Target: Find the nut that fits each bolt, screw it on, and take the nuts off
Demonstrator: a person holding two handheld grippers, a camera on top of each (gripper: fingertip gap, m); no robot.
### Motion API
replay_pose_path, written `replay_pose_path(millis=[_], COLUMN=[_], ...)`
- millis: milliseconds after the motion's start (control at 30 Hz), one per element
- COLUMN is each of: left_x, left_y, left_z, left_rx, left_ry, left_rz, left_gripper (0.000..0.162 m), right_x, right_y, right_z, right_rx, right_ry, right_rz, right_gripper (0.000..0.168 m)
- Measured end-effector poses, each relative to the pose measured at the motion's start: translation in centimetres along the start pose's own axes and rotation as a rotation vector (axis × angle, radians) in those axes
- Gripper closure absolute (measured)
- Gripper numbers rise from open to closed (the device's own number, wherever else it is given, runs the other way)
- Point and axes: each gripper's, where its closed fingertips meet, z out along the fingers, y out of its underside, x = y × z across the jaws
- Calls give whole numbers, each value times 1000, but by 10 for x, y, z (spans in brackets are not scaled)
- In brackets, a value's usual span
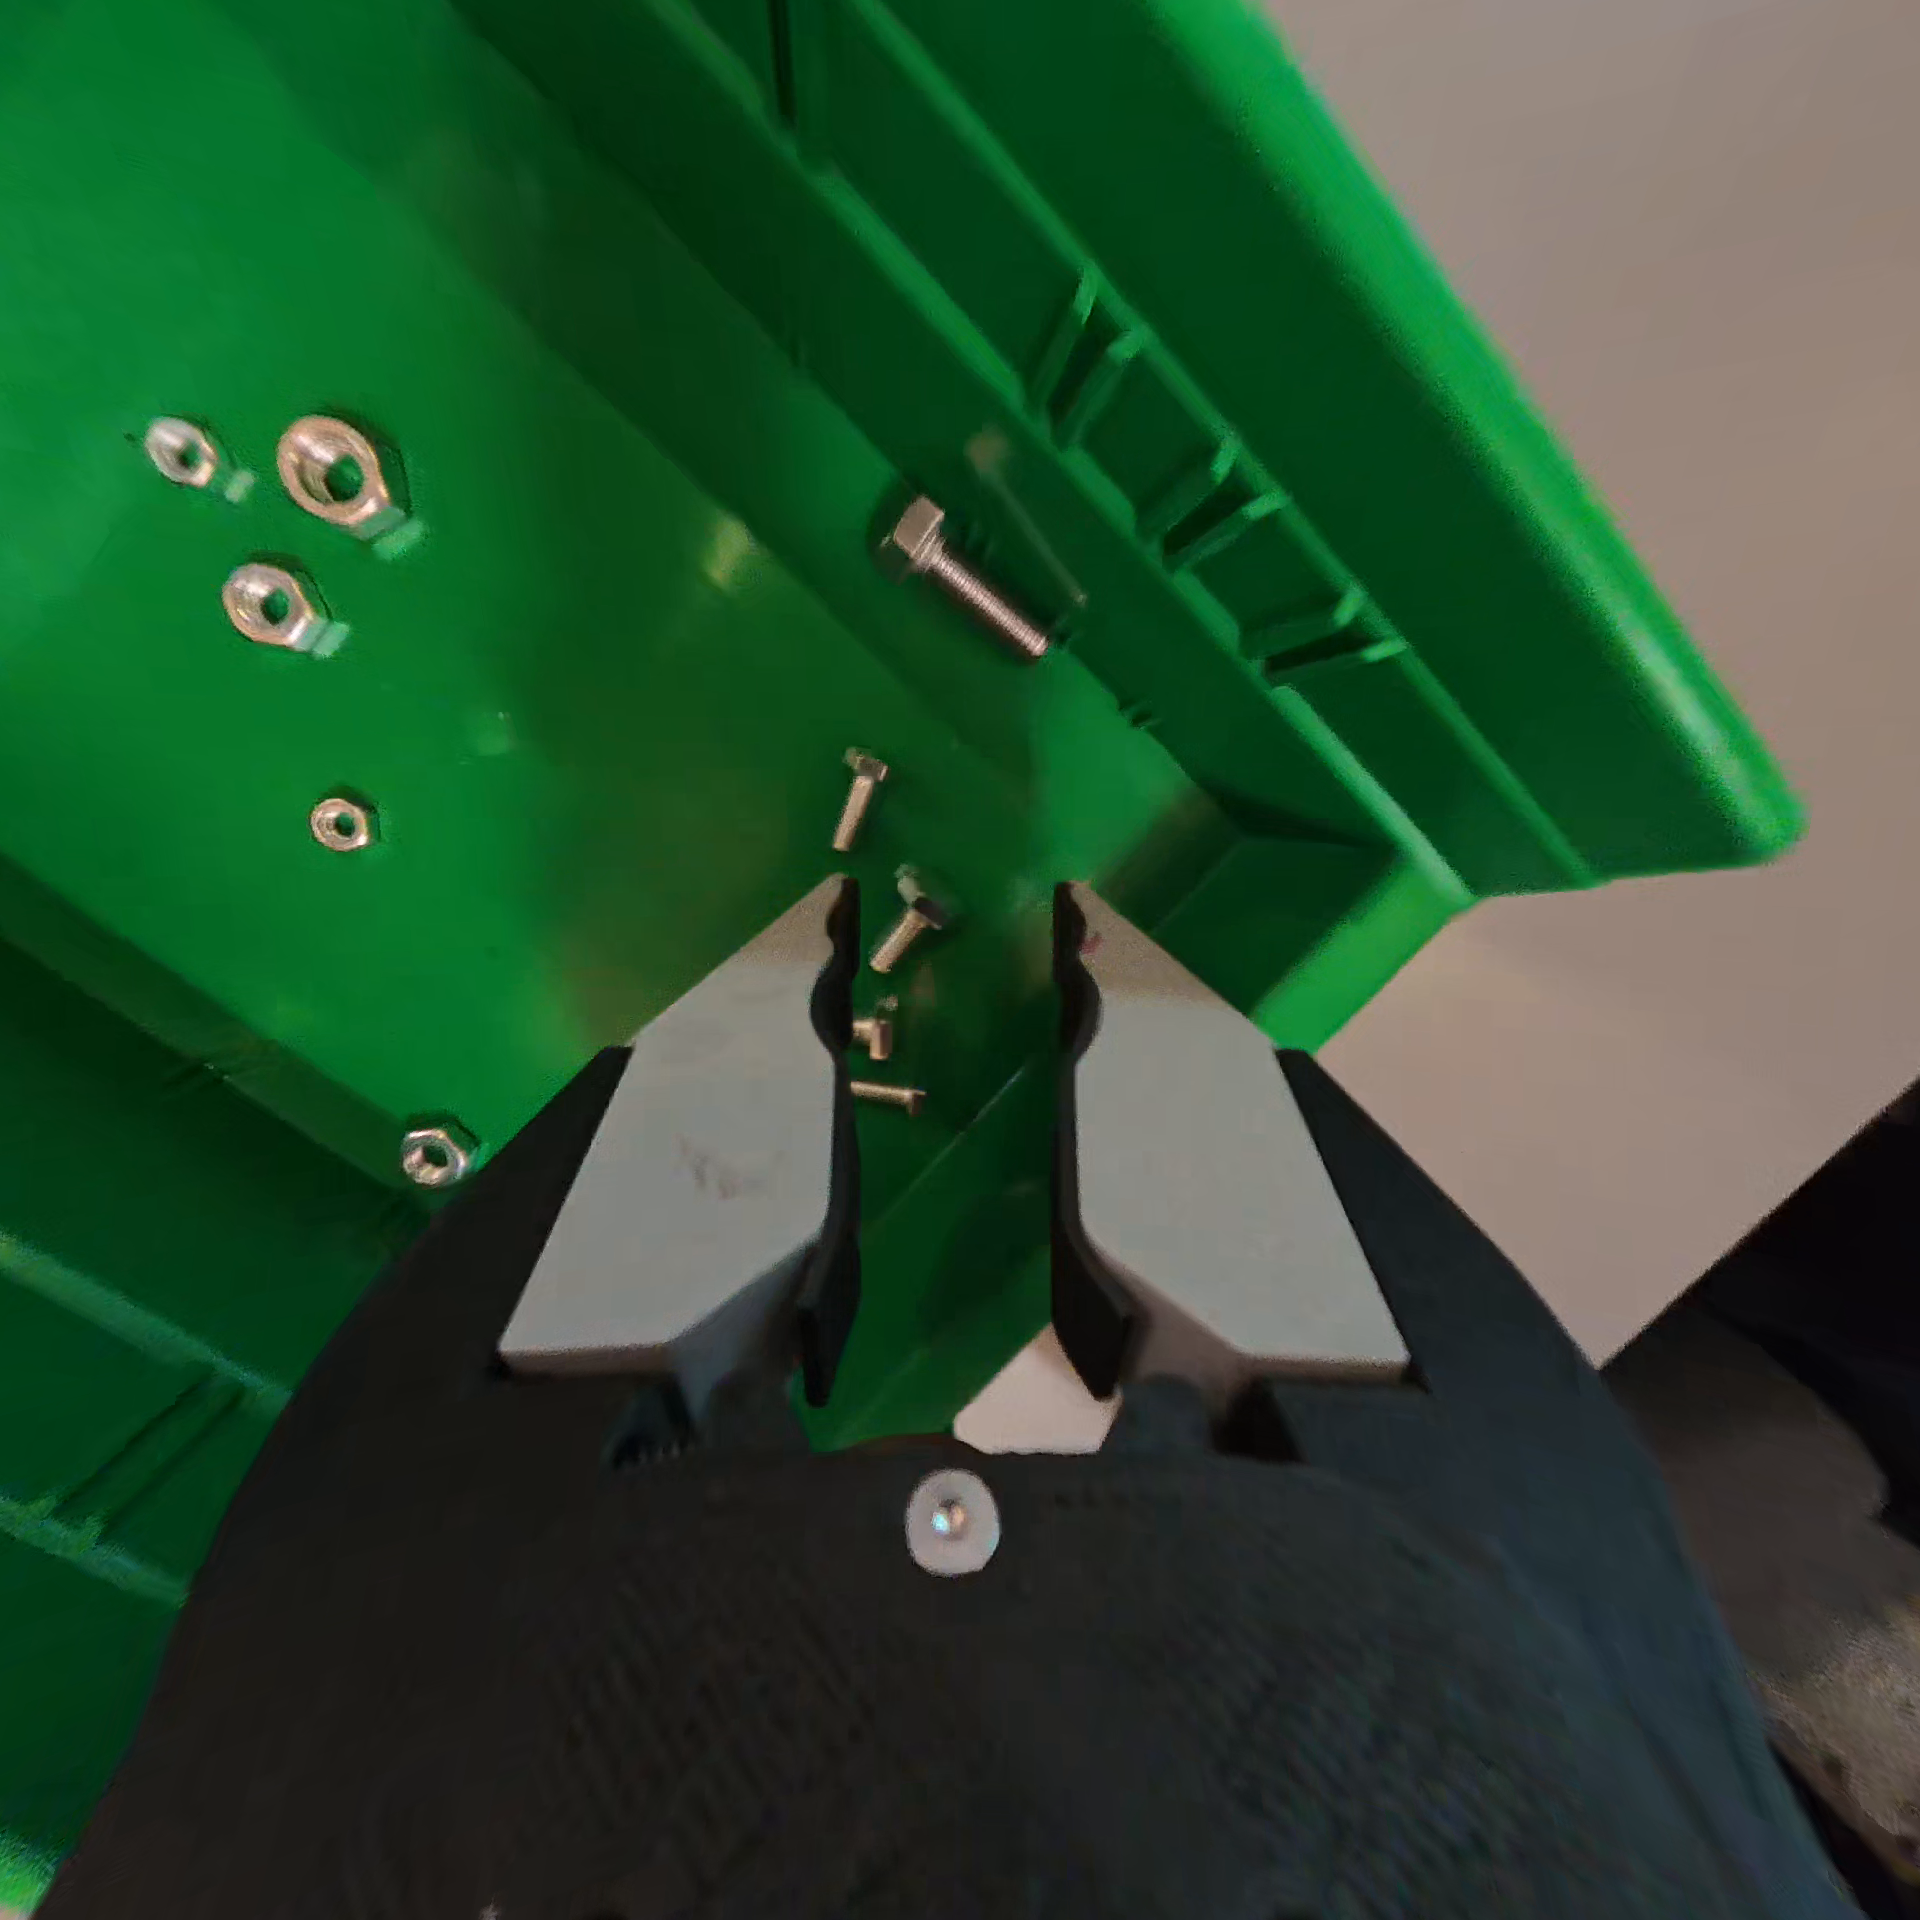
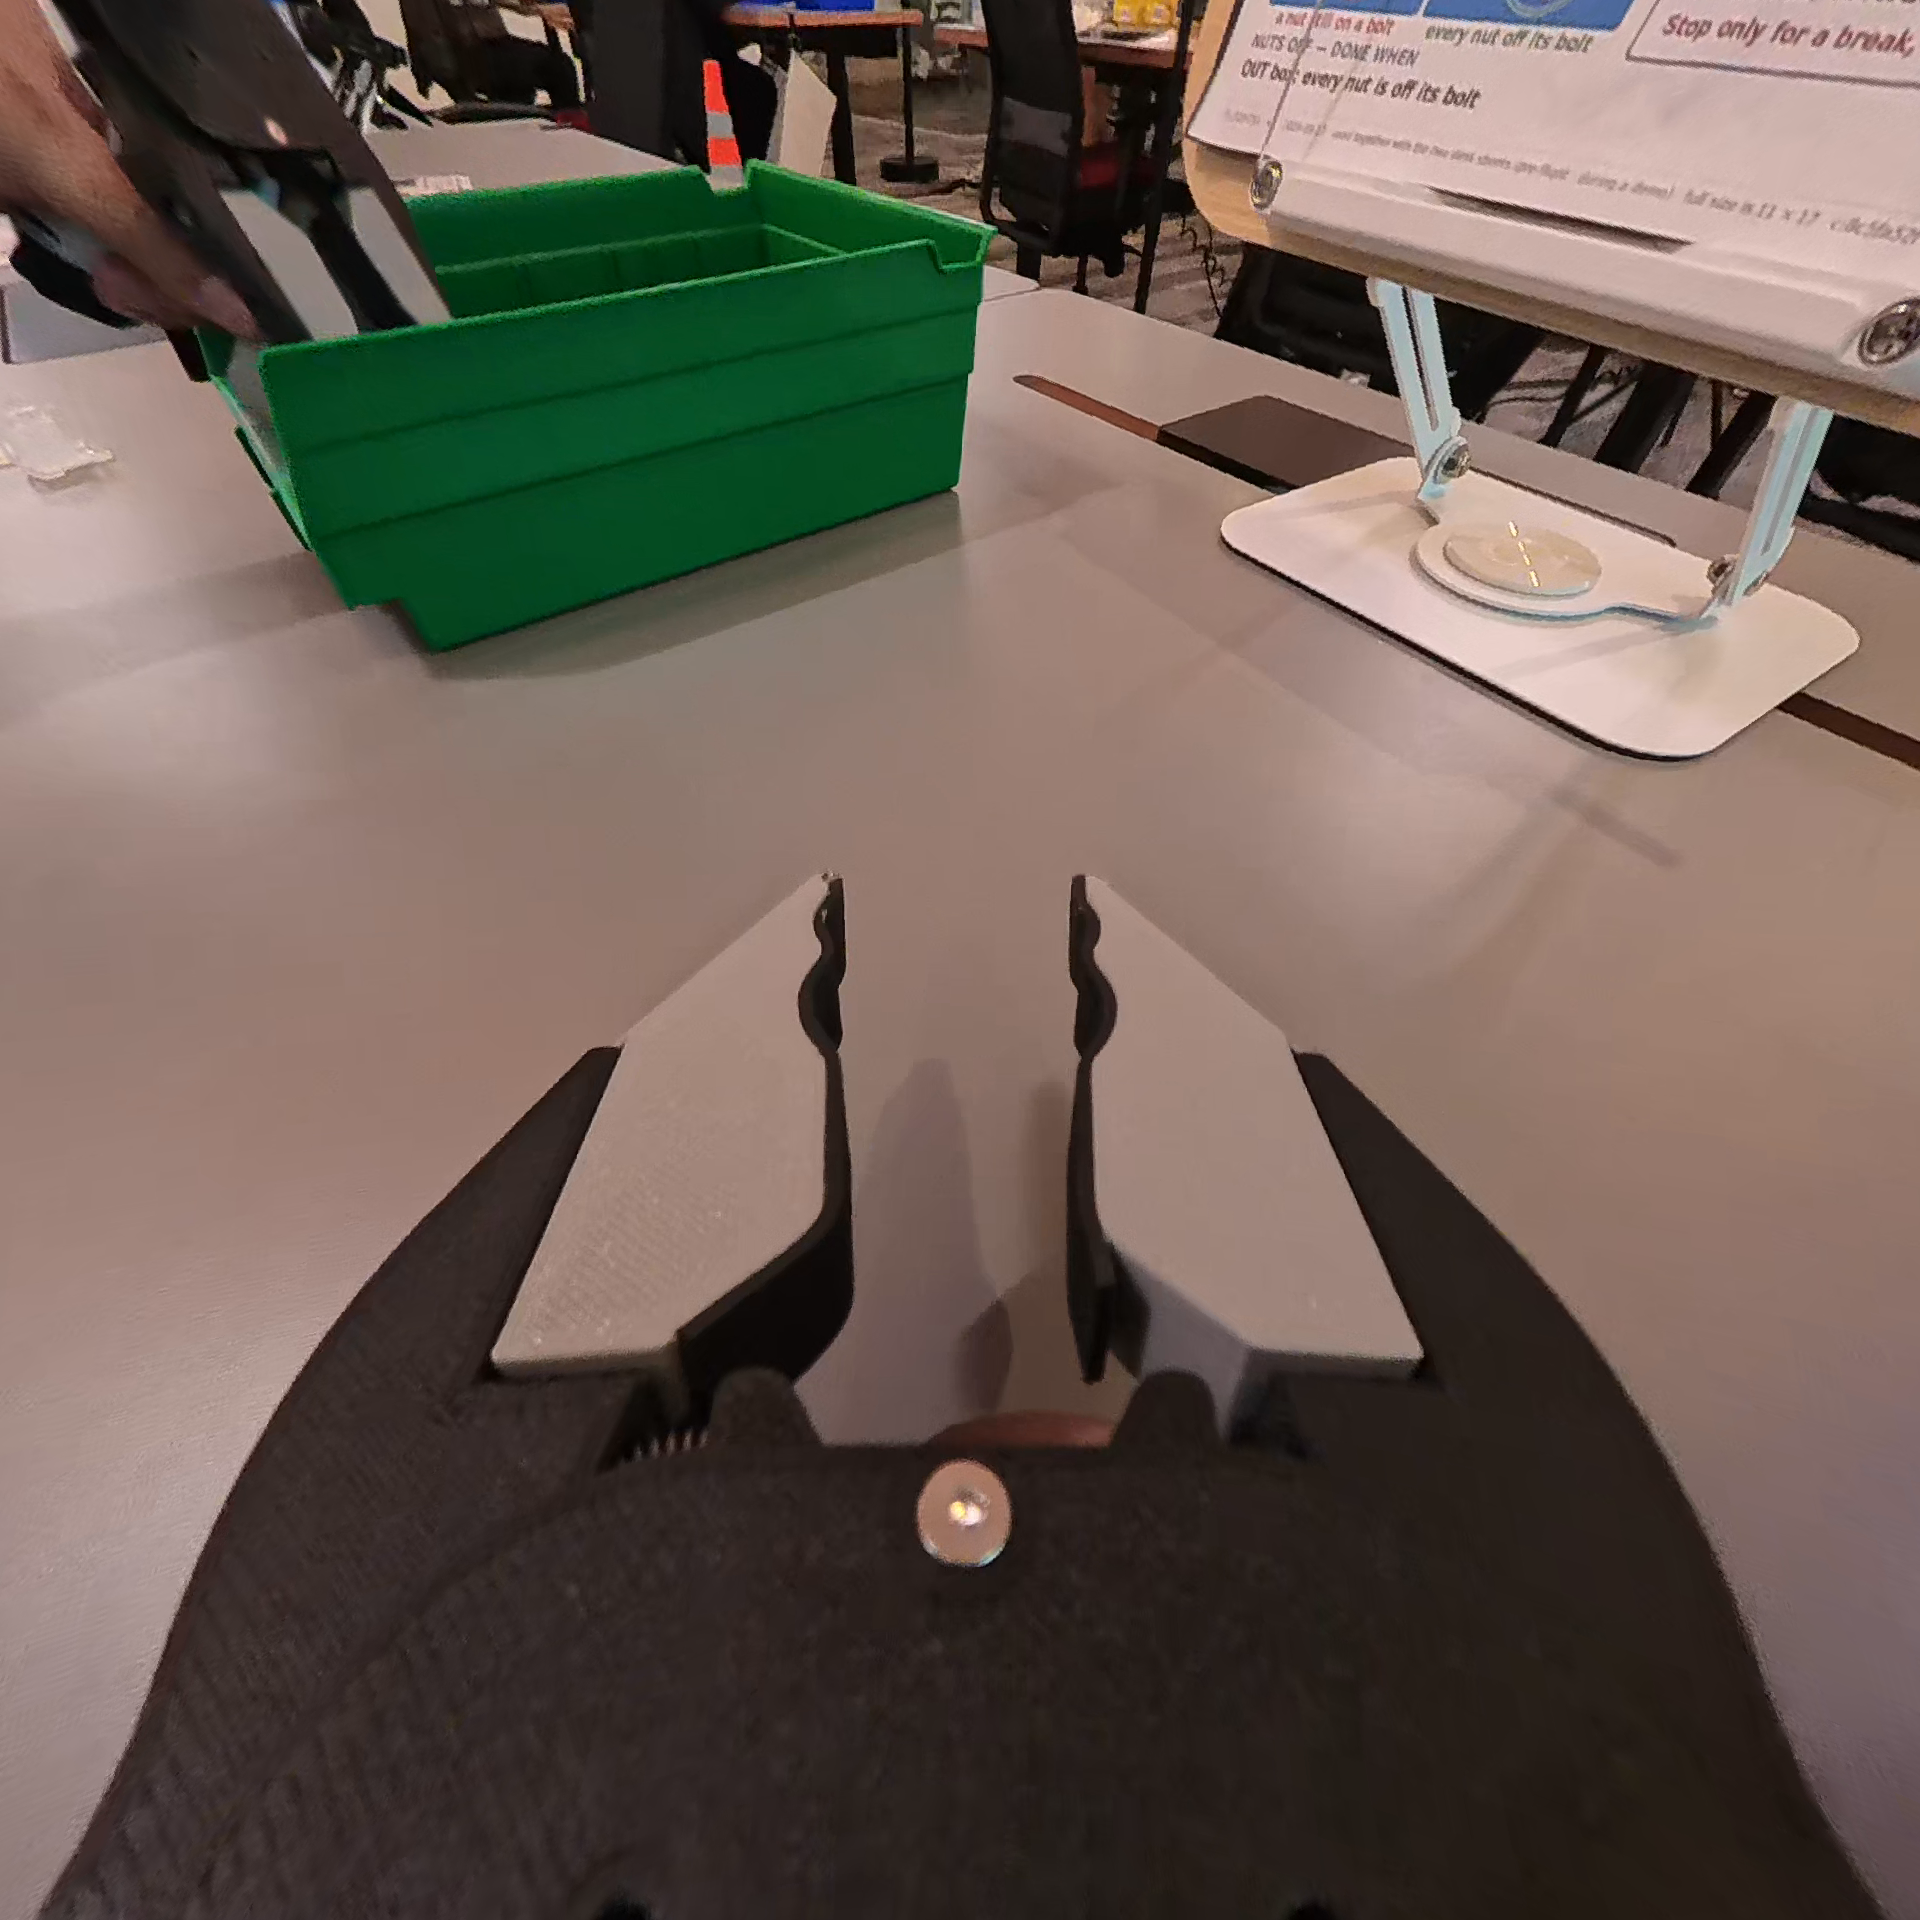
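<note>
Lying on the floor of the green bin (image 1: 540, 312): five silver nuts to the left and a row of bolts to the right. Largest nut (image 1: 341, 476) beside a small one (image 1: 181, 449), a middle-sized one (image 1: 268, 603) just below, another small one (image 1: 343, 824) farther down, and the last (image 1: 434, 1155) resting at the foot of a bin wall. Biggest bolt (image 1: 966, 577) lying alone against the ribbed wall, hex head up-left. Slimmer bolt (image 1: 858, 796) below it, then a short bolt (image 1: 906, 928) seen between the fingertips, with something small and blurred just above its head. Two tiny bolts (image 1: 883, 1060) lower down, half hidden beside the left finger (image 1: 717, 1122) and hard to make out. All metal shiny, threads lost to blur.

Left claw (image 1: 956, 904) spread over the bolt corner, pinching nothing, fingers apart with green floor showing between. In the right wrist view, seen reaching into the bin's near-left corner, tips hidden behind the wall, with part of a hand (image 2: 73, 208) cut off at the edge.

Right claw (image 2: 956, 894) spread and empty, low over the grey table (image 2: 1143, 779), well apart from the bin. White stand (image 2: 1538, 613) to the right, carrying a printed sheet (image 2: 1558, 73) cut off at the top.
</note>
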Motion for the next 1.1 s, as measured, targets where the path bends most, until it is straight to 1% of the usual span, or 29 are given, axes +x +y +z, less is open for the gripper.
replay_pose_path(millis=[33,67,100,200,267,367,467,533,600,633,700,767,800,900,967,1033,1067,1100], left_x=[-4,-5,-5,-9,-18,-30,-24,5,56,82,131,166,180,193,194,201,203,202], left_y=[5,8,10,7,4,-15,-45,-72,-95,-104,-115,-117,-114,-101,-93,-101,-100,-102], left_z=[5,8,9,10,6,-14,-47,-69,-82,-84,-72,-38,-17,43,69,76,75,75], left_rx=[-45,-82,-98,-96,-83,44,246,407,519,547,530,422,342,95,-23,-13,-25,-30], left_ry=[-24,-18,-15,-38,-84,-157,-194,-142,-3,58,154,199,208,158,135,150,167,163], left_rz=[8,6,5,60,49,19,13,46,116,164,260,331,363,437,463,476,474,463], left_gripper=[128,142,152,153,154,154,154,154,154,155,155,155,154,154,155,160,158,150], right_x=[1,2,2,4,4,4,3,2,1,1,0,-1,-1,-2,-3,-6,-7,-9], right_y=[1,1,1,0,1,1,1,1,1,1,1,0,0,-1,-2,-4,-5,-6], right_z=[1,1,0,0,0,1,1,1,2,2,2,1,1,-1,-2,-4,-4,-5], right_rx=[-3,-3,0,3,0,-3,-3,-2,-5,-4,-4,-3,-3,-5,-7,-7,-5,-2], right_ry=[-2,-4,-3,-3,-8,-10,-11,-11,-11,-10,-10,-9,-9,-8,-2,-6,-6,-9], right_rz=[9,17,24,33,38,35,27,20,11,7,0,-8,-13,-43,-70,-89,-97,-104], right_gripper=[128,128,128,128,129,129,129,129,130,130,130,130,130,132,133,133,133,133])
